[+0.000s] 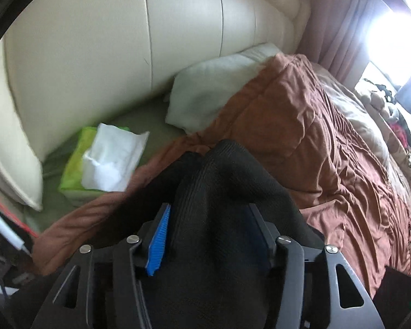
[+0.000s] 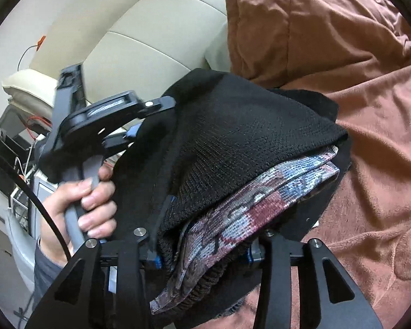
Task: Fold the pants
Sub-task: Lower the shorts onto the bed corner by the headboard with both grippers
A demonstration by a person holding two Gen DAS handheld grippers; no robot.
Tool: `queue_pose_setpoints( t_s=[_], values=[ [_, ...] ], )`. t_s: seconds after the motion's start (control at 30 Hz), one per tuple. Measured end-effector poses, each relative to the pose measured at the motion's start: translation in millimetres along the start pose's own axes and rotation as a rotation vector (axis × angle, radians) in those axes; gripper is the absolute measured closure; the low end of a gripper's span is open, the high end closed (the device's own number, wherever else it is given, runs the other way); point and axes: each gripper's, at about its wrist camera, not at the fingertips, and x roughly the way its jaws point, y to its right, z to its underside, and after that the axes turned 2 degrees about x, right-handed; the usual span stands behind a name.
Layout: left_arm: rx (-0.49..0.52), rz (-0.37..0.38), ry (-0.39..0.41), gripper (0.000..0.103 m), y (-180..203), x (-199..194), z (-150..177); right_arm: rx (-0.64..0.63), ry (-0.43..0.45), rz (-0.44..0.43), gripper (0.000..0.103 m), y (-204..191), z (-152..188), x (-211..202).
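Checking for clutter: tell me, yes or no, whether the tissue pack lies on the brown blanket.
No. The tissue pack lies on the green sheet, beside the blanket.

A: What furniture is seen?
B: A bed (image 1: pixel 342 148) under a brown quilt (image 1: pixel 301 126), backed by a cream padded headboard (image 1: pixel 96 41).
A: And light?
B: Glare is admitted through a window (image 1: pixel 391 30) beside pink curtains (image 1: pixel 339 27).

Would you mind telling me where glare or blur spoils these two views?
Left wrist view: the window is blown out white, and the tissue pack is smeared. Right wrist view: evenly lit, but the left gripper is blurred.
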Motion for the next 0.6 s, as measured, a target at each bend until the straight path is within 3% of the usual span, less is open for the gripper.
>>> queue_pose_setpoints(
  t_s=[0.13,0.4,0.6],
  values=[
    [-0.055,0.025,0.033,0.035,-10.1,-26.9,17.4,0.031,-0.004,-0.031,0.063,-0.2,-1.8,1.4],
    [-0.109,0.06,0.012,0.034,-25.0,-46.6,64.8,0.053,-0.017,-0.027,0.063,5.6,-20.2,9.8],
    [-0.124,0.034,-0.009,0.034,-46.7,-48.0,97.9,0.087,-0.017,-0.047,0.06,17.9,-27.1,11.2]
  ],
)
